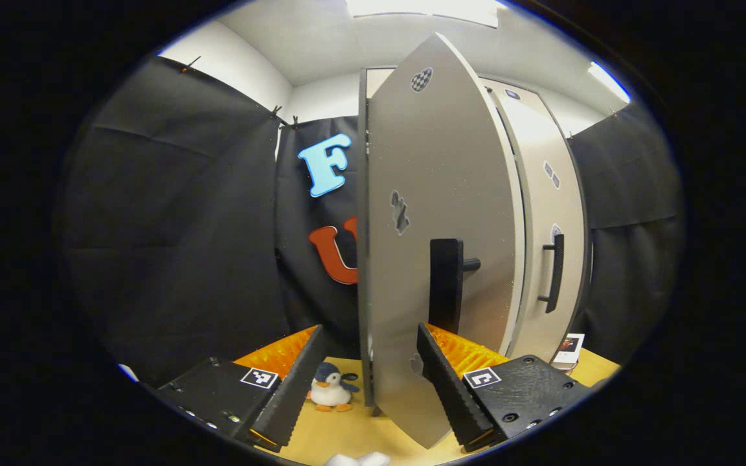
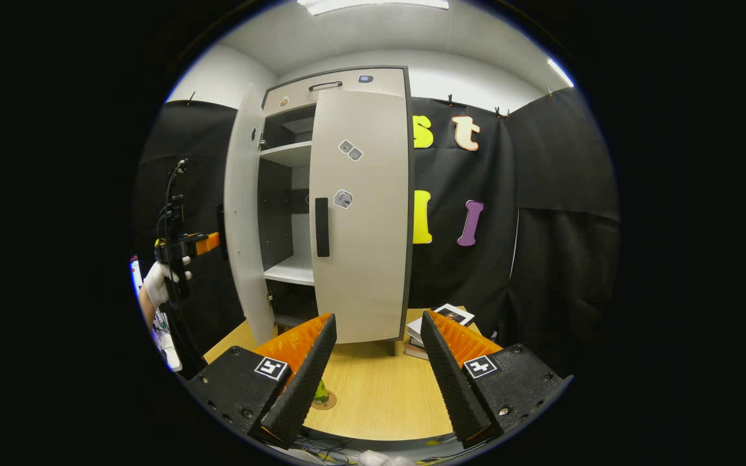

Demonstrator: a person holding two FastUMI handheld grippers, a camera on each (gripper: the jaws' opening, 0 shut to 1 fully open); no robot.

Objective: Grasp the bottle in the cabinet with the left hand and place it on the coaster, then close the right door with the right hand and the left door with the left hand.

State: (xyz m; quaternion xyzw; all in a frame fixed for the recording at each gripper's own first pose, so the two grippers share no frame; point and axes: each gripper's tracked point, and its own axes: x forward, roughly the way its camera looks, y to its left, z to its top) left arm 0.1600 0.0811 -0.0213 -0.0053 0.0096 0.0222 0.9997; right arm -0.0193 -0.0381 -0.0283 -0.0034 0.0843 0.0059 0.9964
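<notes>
Right gripper view: cabinet [image 2: 334, 213] stands on the wooden table [image 2: 379, 395]; right door [image 2: 360, 220] closed, left door [image 2: 243, 226] swung open, pale shelves bare inside. The green bottle [image 2: 320, 392] sits on the round coaster [image 2: 324, 404] in front of the cabinet, partly hidden behind a ribbed finger. A white-gloved hand [image 2: 160, 279] holds the left gripper [image 2: 208, 243] raised beside the open door. Right gripper [image 2: 378, 369] is spread wide, empty.

Left gripper view: left gripper [image 1: 366, 382] spread open, straddling the door's lower edge without gripping it; black bar handle [image 1: 445, 285] just above. A plush penguin [image 1: 330, 388] sits on the table left of the cabinet. Books [image 2: 441, 320] lie right of it.
</notes>
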